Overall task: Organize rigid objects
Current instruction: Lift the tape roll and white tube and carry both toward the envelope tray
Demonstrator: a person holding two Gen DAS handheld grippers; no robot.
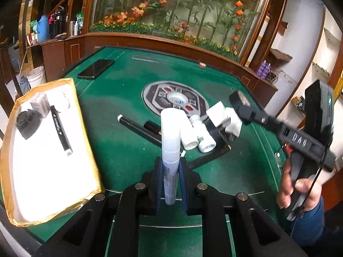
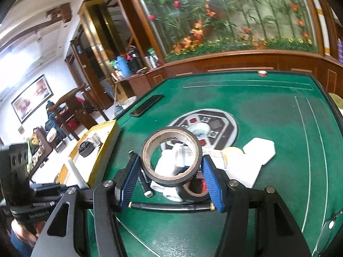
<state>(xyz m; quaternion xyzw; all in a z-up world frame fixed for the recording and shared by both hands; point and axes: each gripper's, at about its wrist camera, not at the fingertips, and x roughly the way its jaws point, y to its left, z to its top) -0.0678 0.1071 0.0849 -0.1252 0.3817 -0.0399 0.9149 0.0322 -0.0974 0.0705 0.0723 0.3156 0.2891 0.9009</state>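
- The left gripper has its jaws pinching a white tube with a pale blue lower part; the tube stands up between the blue pads and juts out ahead of the jaws, clear of the green worktop.
- The right gripper has its jaws pinching a roll of black tape by its outer rim, one pad on each side, the cardboard core facing the camera and the roll tilted.
- Just below and behind that roll, under the right-hand pad, a second black tape roll lies on the worktop.
- Seen through and beneath the held roll are small white bottles; a black pen lies crosswise close in front of the jaws' base.
- Ahead of the left jaws and to their right sits the same heap: two white bottles, a white plug adapter and a dark marker lying near it.
- To the left of the left jaws rests a yellow-edged tray with a white floor, holding a black marker, a black round piece and a small box.
- Farther ahead, the worktop's round centre panel; beyond it to the left, a dark phone.
- A hand grips the right gripper's handle at the right of the left jaws.
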